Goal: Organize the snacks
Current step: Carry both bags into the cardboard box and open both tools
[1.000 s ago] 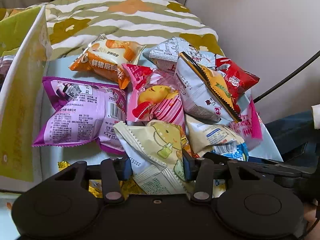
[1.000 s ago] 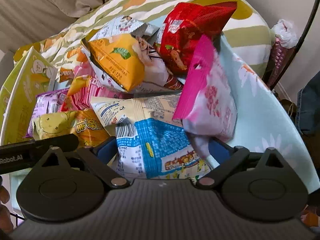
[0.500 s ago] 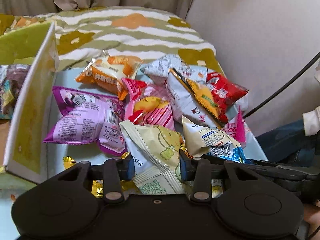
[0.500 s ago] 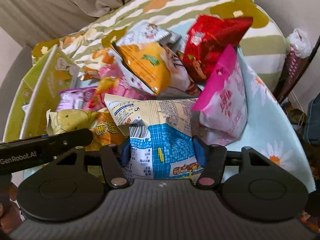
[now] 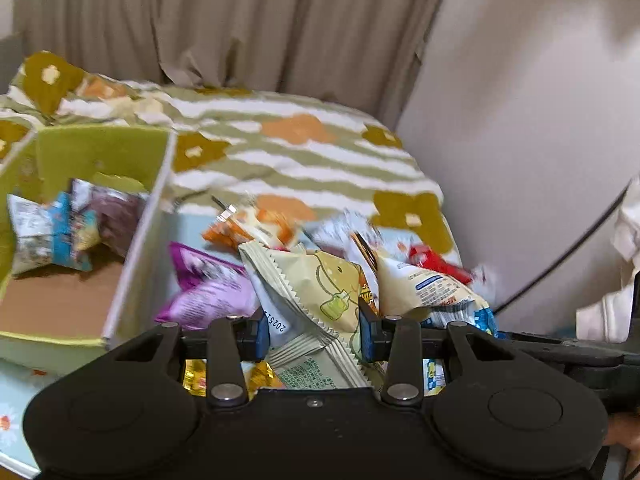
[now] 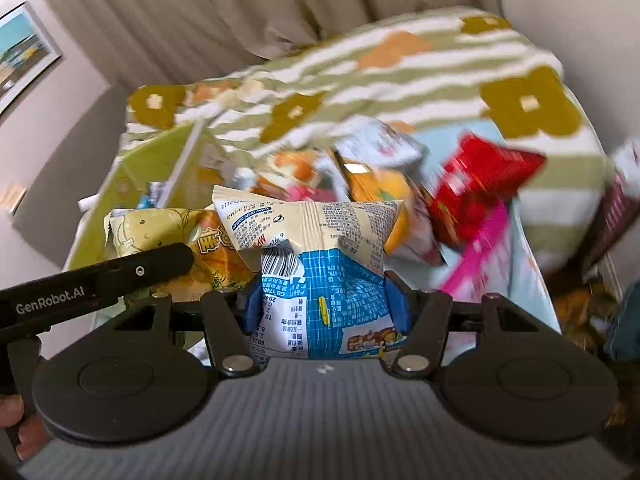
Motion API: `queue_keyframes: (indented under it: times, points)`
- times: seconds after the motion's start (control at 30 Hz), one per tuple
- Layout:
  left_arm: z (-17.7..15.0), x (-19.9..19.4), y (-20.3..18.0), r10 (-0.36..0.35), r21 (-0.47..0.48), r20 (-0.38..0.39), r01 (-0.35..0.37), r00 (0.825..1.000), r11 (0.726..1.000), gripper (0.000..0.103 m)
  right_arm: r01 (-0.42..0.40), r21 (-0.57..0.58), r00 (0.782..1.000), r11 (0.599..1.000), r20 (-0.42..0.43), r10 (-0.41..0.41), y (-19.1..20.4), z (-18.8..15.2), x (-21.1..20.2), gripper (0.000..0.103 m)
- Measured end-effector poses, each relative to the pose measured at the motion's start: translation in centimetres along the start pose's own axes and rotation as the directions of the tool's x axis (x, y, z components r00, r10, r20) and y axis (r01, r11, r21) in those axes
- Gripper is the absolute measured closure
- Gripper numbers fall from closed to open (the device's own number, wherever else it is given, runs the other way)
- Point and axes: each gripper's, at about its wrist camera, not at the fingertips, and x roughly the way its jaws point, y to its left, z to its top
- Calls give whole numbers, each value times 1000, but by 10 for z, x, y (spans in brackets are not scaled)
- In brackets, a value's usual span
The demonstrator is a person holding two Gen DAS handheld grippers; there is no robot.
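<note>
My left gripper (image 5: 312, 334) is shut on a pale yellow snack pack with a cartoon drawing (image 5: 316, 292) and holds it lifted above the pile. My right gripper (image 6: 322, 306) is shut on a blue and cream snack pack (image 6: 320, 280), also lifted. The yellow pack shows in the right wrist view (image 6: 160, 232) at the left, behind the left gripper's arm. A green box (image 5: 132, 248) with a few packs inside (image 5: 52, 236) stands to the left. The snack pile includes a purple pack (image 5: 208, 292), an orange pack (image 5: 252, 228) and a red pack (image 6: 480, 184).
The pile lies on a light blue cloth (image 6: 536, 280). Behind it is a green, white and orange striped blanket (image 5: 304, 160), then beige curtains (image 5: 240, 32) and a wall at the right. A black cable (image 5: 560, 256) runs along the right.
Both grippers have risen with their packs, so the pile sits lower and farther away. The right gripper closed onto the blue pack. The green box's inside has come into view.
</note>
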Motion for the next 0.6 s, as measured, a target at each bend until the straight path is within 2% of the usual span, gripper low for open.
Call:
queue_keyframes:
  times: [0.17, 0.37, 0.6]
  points:
    - [13, -27, 26, 52, -39, 76, -49, 996, 998, 58, -57, -84, 998, 995, 27, 59, 31, 17, -5, 28]
    - [31, -52, 82, 118, -99, 147, -104, 982, 990, 58, -101, -152, 992, 983, 58, 111, 82, 37, 4, 28]
    - [49, -62, 164, 154, -159, 140, -131, 978, 979, 58, -120, -179, 989, 977, 64, 133, 156, 46, 36, 28]
